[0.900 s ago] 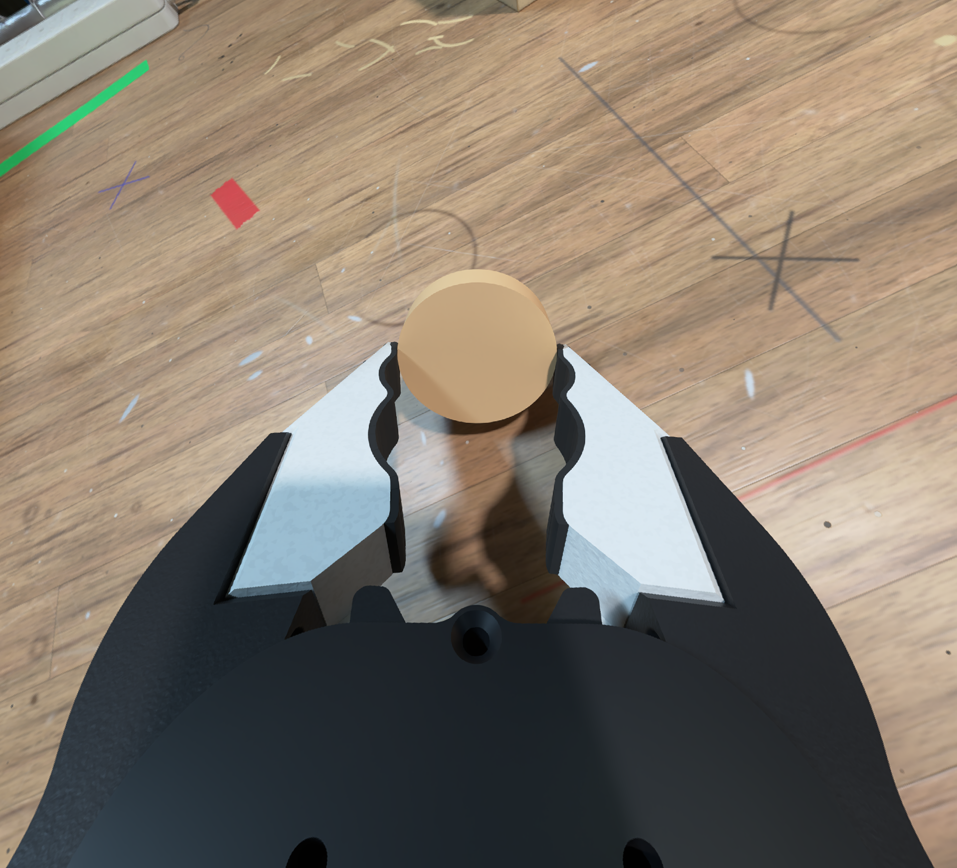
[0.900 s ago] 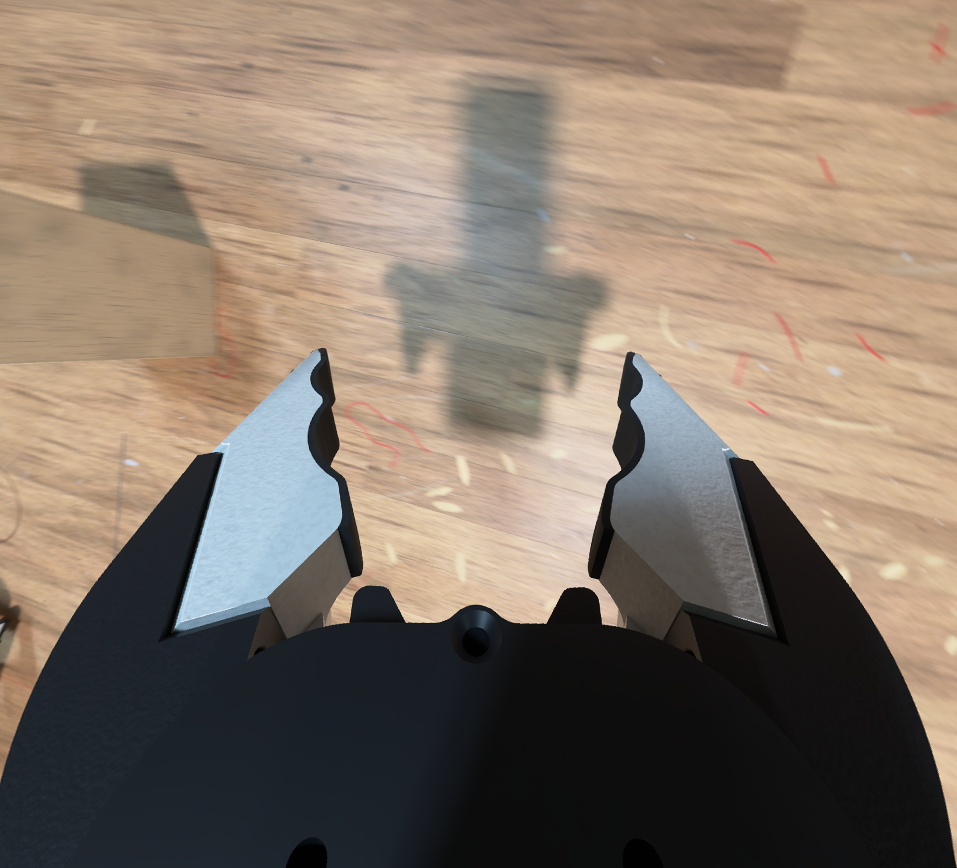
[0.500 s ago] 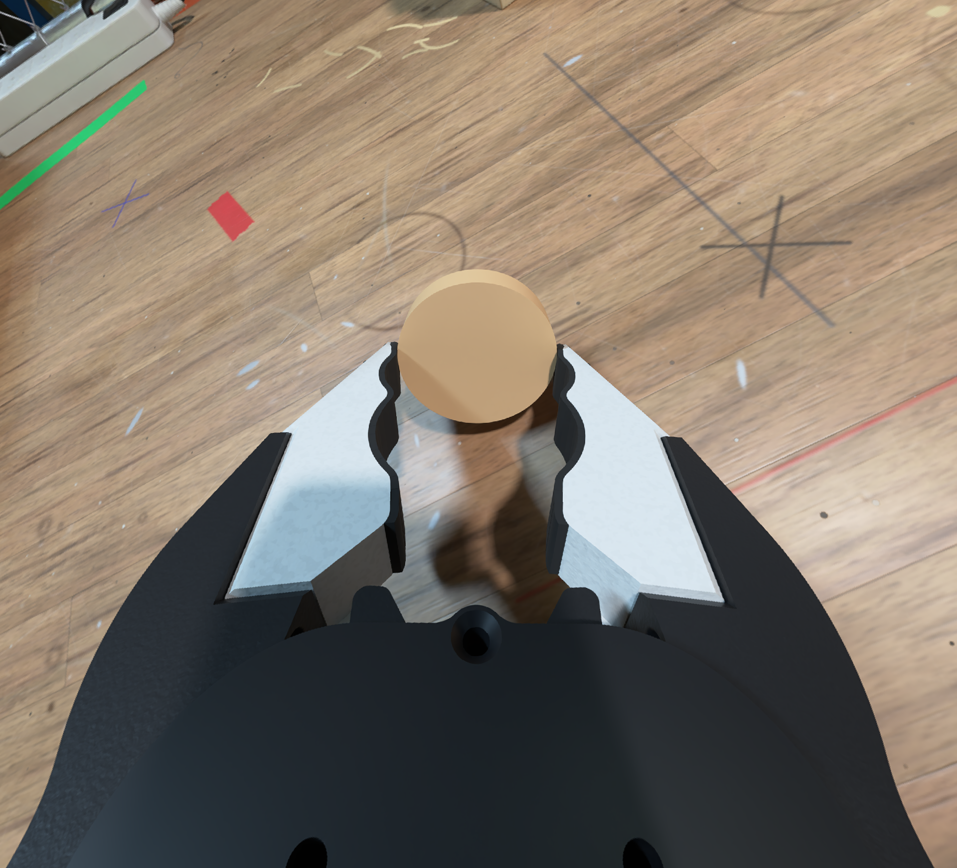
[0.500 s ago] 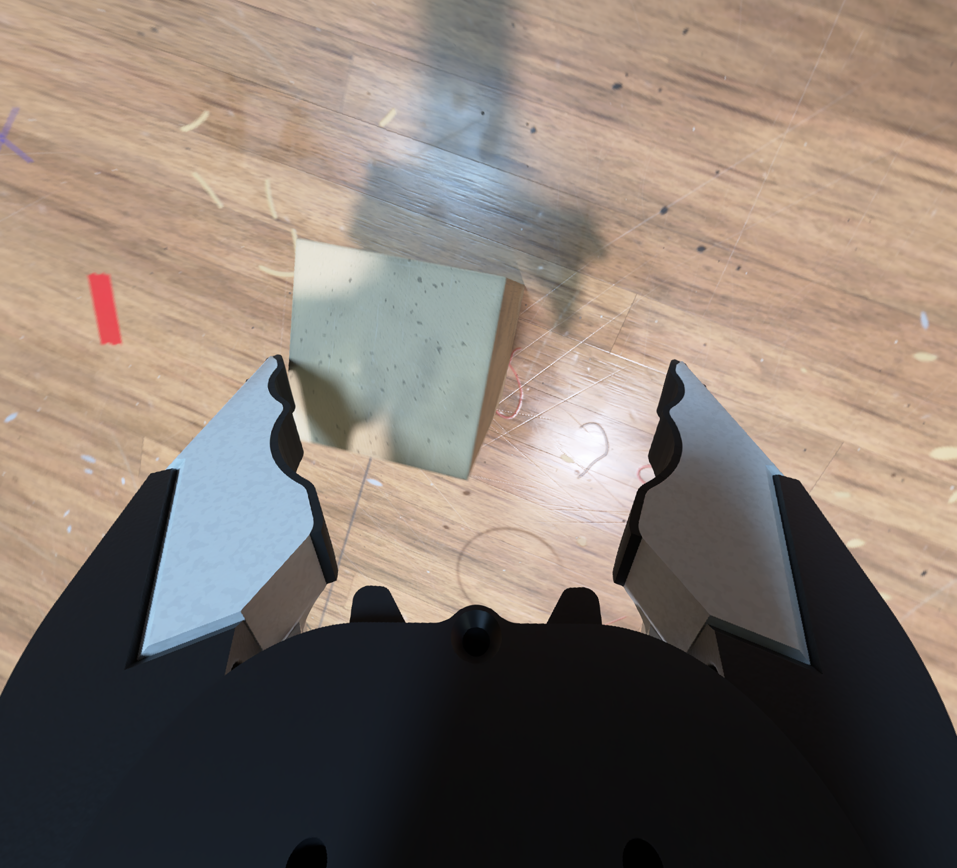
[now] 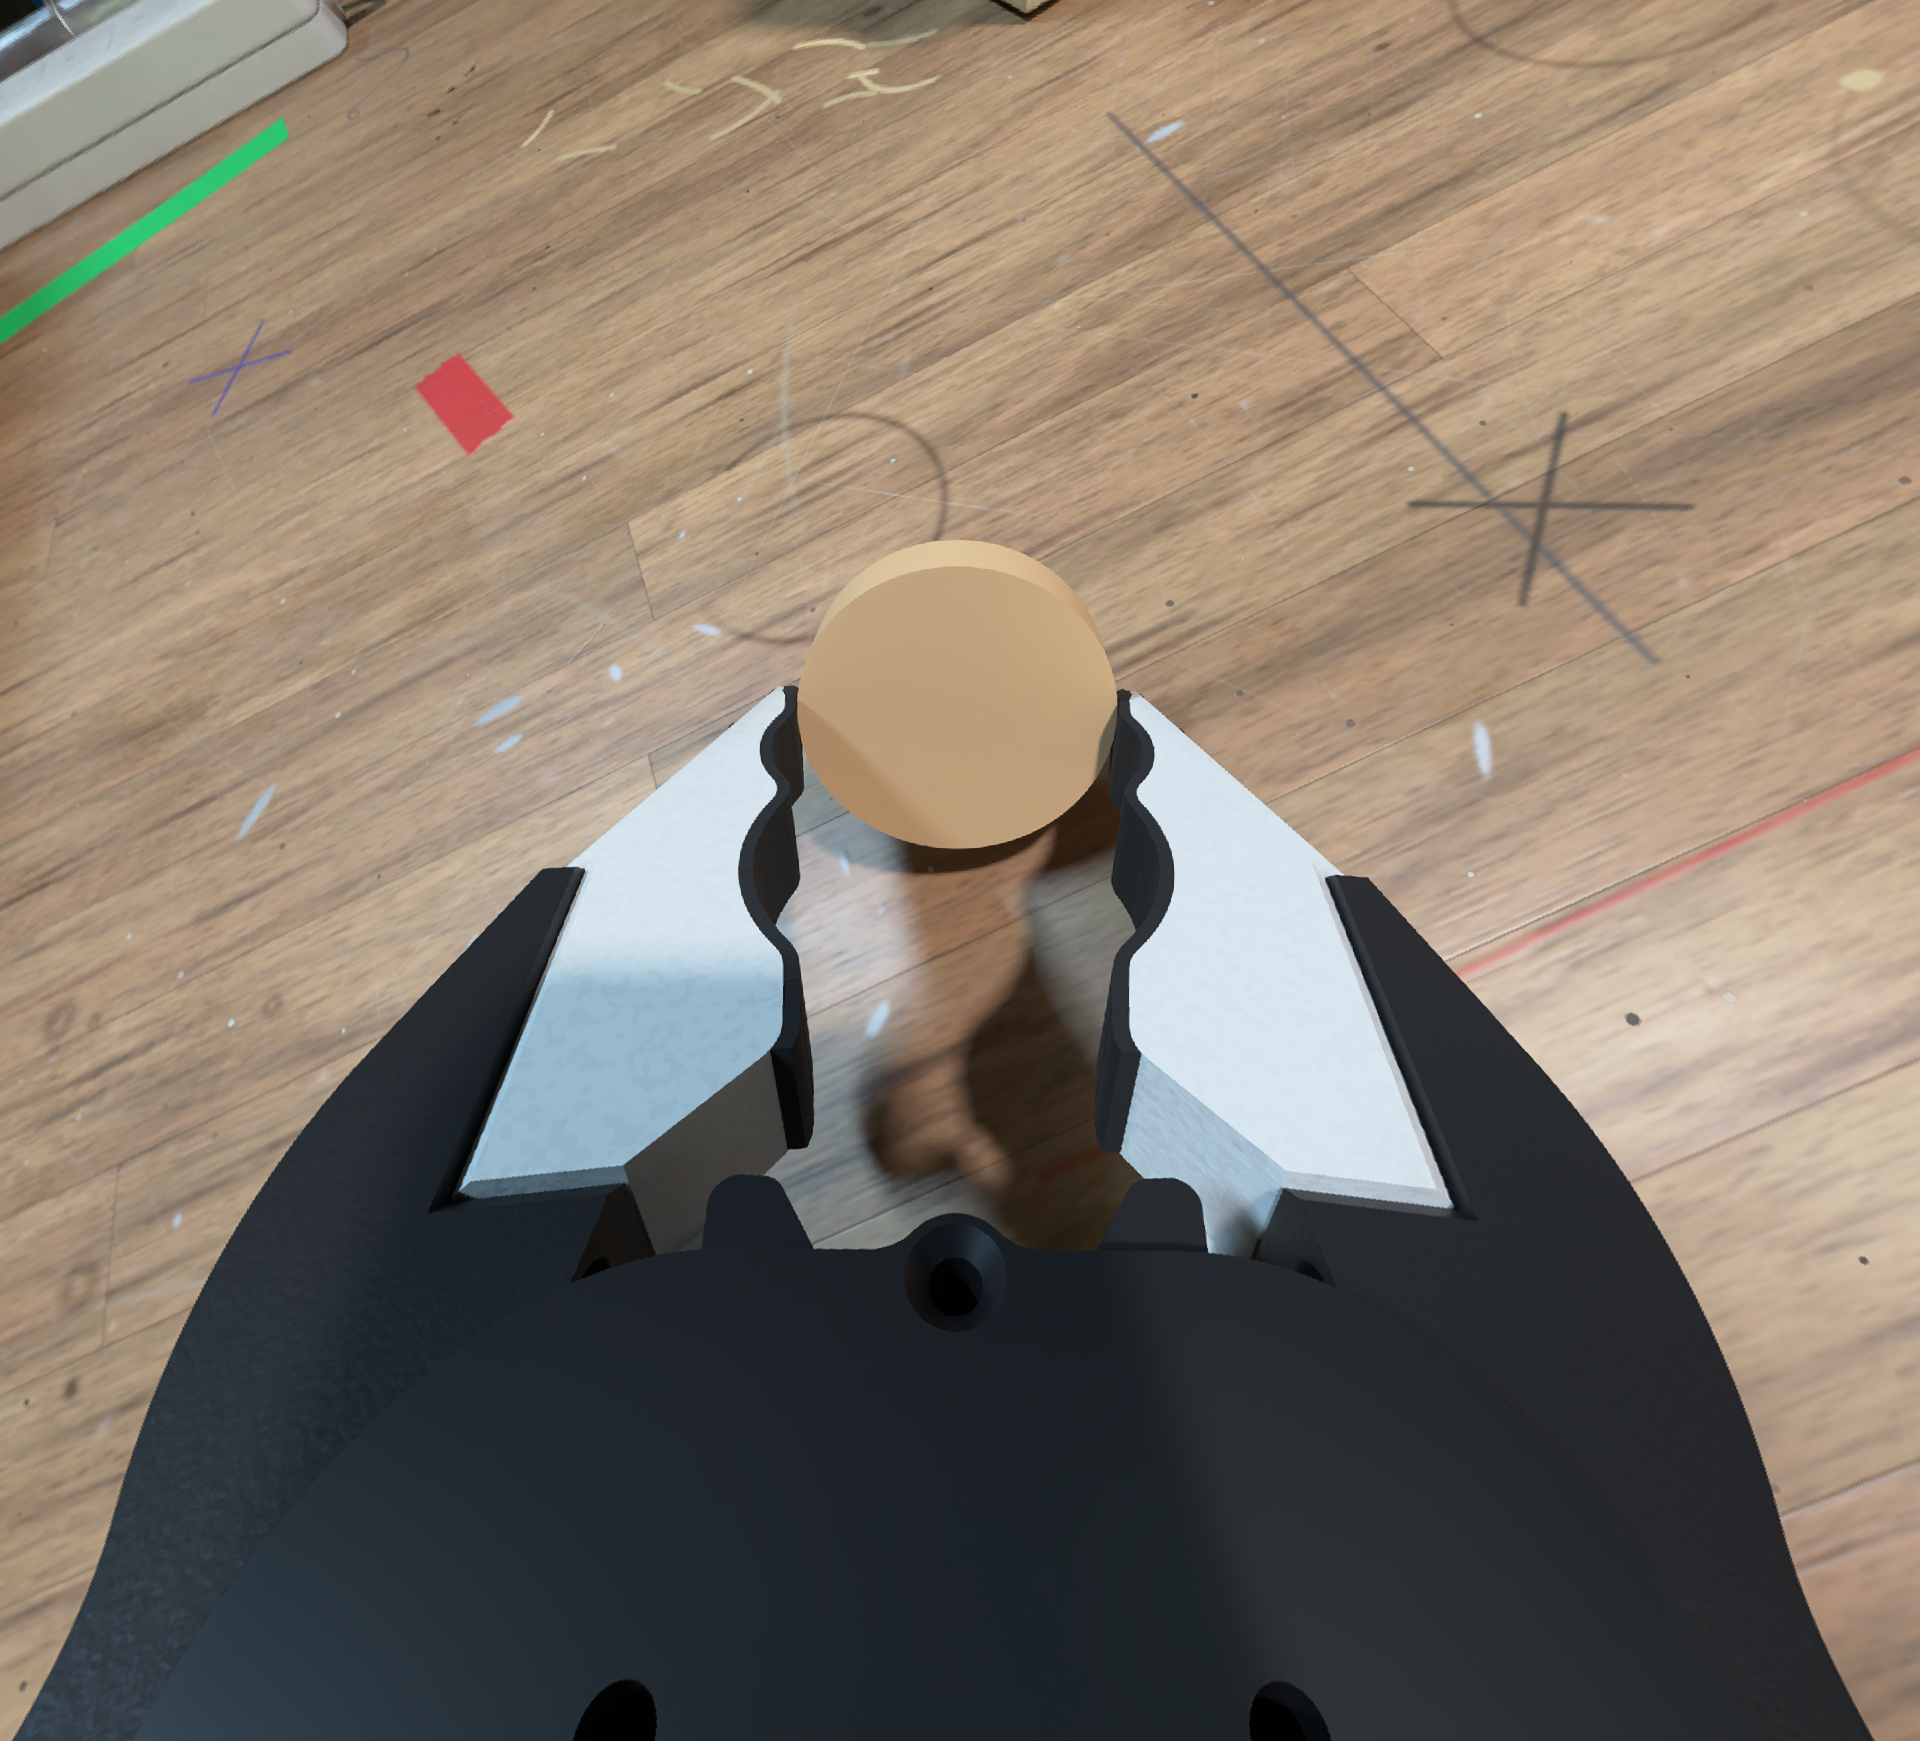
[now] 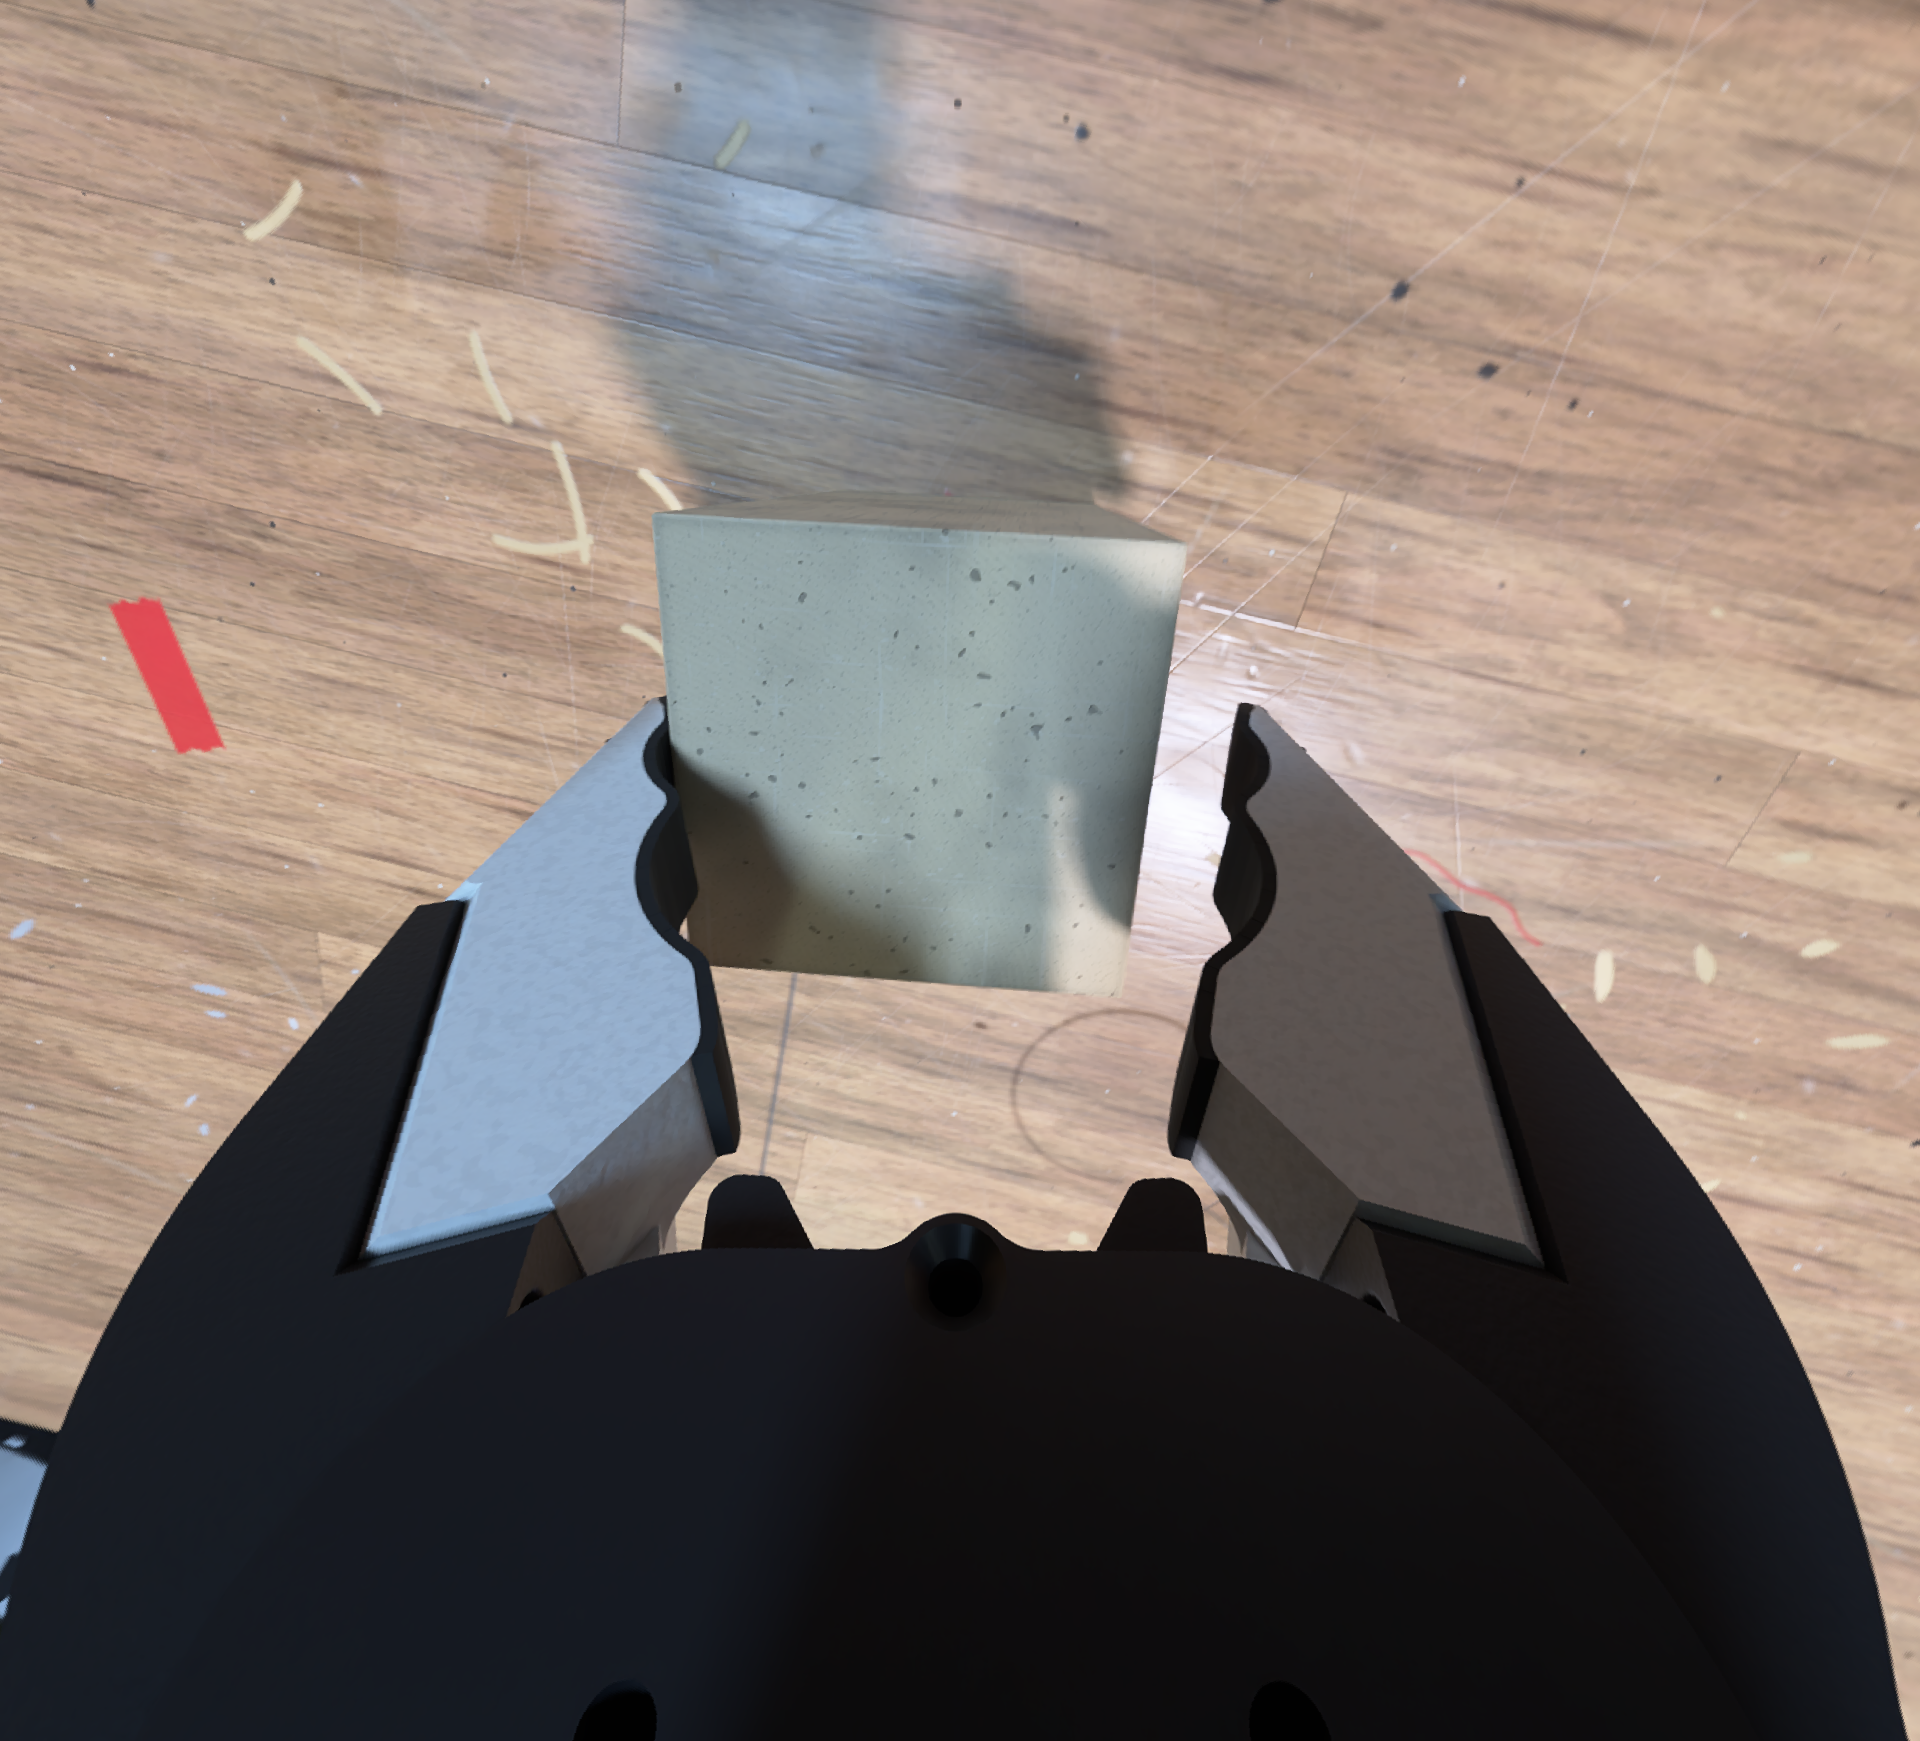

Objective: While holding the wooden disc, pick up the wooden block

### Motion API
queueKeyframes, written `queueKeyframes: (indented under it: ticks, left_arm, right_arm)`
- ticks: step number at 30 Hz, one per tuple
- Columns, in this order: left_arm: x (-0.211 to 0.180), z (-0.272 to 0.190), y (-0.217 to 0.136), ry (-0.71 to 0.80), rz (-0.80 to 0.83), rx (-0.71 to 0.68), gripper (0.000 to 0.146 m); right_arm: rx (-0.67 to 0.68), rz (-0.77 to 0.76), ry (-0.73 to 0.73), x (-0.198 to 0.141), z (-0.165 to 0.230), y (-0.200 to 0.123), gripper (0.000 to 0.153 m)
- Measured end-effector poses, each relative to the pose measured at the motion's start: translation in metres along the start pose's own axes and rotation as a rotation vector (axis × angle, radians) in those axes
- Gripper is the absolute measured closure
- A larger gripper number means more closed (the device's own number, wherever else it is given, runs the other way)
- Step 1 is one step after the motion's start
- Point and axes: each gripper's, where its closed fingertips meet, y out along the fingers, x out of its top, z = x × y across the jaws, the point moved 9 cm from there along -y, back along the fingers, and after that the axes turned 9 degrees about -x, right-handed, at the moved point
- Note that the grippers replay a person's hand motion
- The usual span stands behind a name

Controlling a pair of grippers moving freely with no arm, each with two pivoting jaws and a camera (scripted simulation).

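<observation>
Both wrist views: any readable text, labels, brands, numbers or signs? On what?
No readable words, brands or numbers in either view.
Wooden disc: blank.
Wooden block: dark specks only.
Power strip: no legible label.
Wooden surface: hand-drawn marks only, a pencil cross, a purple cross and faint circles, plus blank red tape and green tape.

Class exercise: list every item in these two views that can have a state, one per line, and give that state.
Left tongs: shut on the round tan wooden disc.
Round tan wooden disc: gripped at its edges, lifted off the floor.
Right tongs: open, straddling the block; a gap shows at one finger.
Pale speckled wooden block: resting on the floor, not yet gripped.
White power strip: lying flat, black cable attached.
</observation>
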Motion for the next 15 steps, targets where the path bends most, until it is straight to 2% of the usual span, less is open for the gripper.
queueKeyframes:
  ticks: [6,15]
  left_arm:
    - [0.002,-0.004,0.004,0.044,0.010,0.008,0.086]
    - [0.001,0.000,0.003,0.023,0.009,0.005,0.086]
  right_arm:
    - [0.007,0.043,0.035,-0.002,0.009,-0.003,0.065]
    - [0.027,0.070,0.053,-0.002,0.007,-0.012,0.066]
